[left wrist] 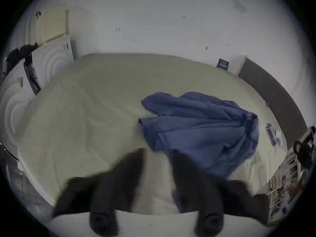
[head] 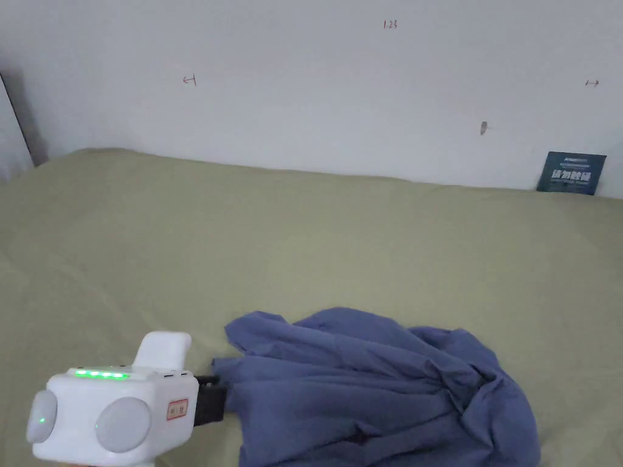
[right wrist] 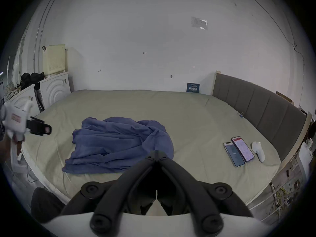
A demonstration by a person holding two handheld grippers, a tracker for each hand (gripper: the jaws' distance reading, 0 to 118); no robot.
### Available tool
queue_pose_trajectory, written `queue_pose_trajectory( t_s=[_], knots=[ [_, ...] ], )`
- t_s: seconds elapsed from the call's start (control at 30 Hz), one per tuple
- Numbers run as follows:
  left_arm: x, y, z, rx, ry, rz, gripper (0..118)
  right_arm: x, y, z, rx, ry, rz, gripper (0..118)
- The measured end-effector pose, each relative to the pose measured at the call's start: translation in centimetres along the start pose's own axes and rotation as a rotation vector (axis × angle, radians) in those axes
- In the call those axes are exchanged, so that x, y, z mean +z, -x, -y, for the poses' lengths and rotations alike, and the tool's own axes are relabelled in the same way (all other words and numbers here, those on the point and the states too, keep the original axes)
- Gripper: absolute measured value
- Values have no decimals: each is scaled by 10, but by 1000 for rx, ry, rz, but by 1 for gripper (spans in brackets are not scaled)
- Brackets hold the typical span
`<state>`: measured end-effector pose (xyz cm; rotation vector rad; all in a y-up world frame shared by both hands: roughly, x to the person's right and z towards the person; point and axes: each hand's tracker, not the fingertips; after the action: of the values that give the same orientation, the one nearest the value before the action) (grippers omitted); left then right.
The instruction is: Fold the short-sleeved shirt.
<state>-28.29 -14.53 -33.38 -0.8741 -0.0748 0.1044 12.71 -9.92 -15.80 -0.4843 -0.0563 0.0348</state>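
Observation:
A crumpled blue short-sleeved shirt (head: 377,389) lies in a heap on the olive-green bed (head: 304,243), toward its near side. My left gripper (head: 213,398), a white body with black jaws, hovers at the shirt's left edge. In the left gripper view its blurred jaws (left wrist: 157,157) stand open, with bare sheet between them and the shirt (left wrist: 201,129) just beyond the right jaw. The right gripper (right wrist: 156,152) is shut with nothing in it, held over the bed's near edge in front of the shirt (right wrist: 116,141). From there the left gripper (right wrist: 45,129) shows far left.
Two phones (right wrist: 239,151) and a white controller (right wrist: 258,151) lie on the bed's right side, near a grey padded headboard (right wrist: 256,107). A blue card (head: 570,173) leans against the back wall. White cabinets (right wrist: 54,90) stand past the bed's left end.

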Motion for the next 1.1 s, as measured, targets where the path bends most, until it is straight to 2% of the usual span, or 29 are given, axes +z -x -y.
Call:
queue_pose_trajectory(
  t_s=[0.03, 0.17, 0.3, 0.37, 0.43, 0.5, 0.53, 0.57, 0.67, 0.8, 0.97, 1.1],
  knots=[
    [-19, 2, -7, 15, 46, -36, 112, -5, -1, 1, 0, 11, 2, 0],
    [-81, 8, -34, 28, 71, -125, 112, -25, -6, 5, 10, 55, 10, 0],
    [-127, 3, -45, -1, 118, -134, 111, -39, -9, 10, 29, 84, 20, 0],
    [-145, -3, -39, -58, 183, -157, 109, -46, -10, 11, 32, 103, 18, 0],
    [-134, -10, -35, -52, 143, -166, 106, -50, -11, 11, 36, 119, 22, 0],
    [-120, -9, -34, -56, 137, -121, 78, -54, -13, 11, 40, 119, 20, 0],
    [-114, -11, -34, -82, 126, -110, 49, -58, -13, 10, 40, 123, 21, 0],
    [-112, -10, -32, -81, 122, -86, 4, -62, -15, 7, 33, 130, 17, 0],
    [-109, -8, -28, -70, 131, -83, 4, -77, -21, -4, 10, 132, 3, 0],
    [-105, -13, -24, -67, 130, -80, 4, -115, -34, -30, 45, 138, 2, 0],
    [-102, -20, -19, -95, 118, -91, 4, -199, -58, -69, 76, 207, -18, 0],
    [-102, -19, -20, -94, 119, -89, 4, -252, -71, -84, 35, 317, -107, 0]
  ],
)
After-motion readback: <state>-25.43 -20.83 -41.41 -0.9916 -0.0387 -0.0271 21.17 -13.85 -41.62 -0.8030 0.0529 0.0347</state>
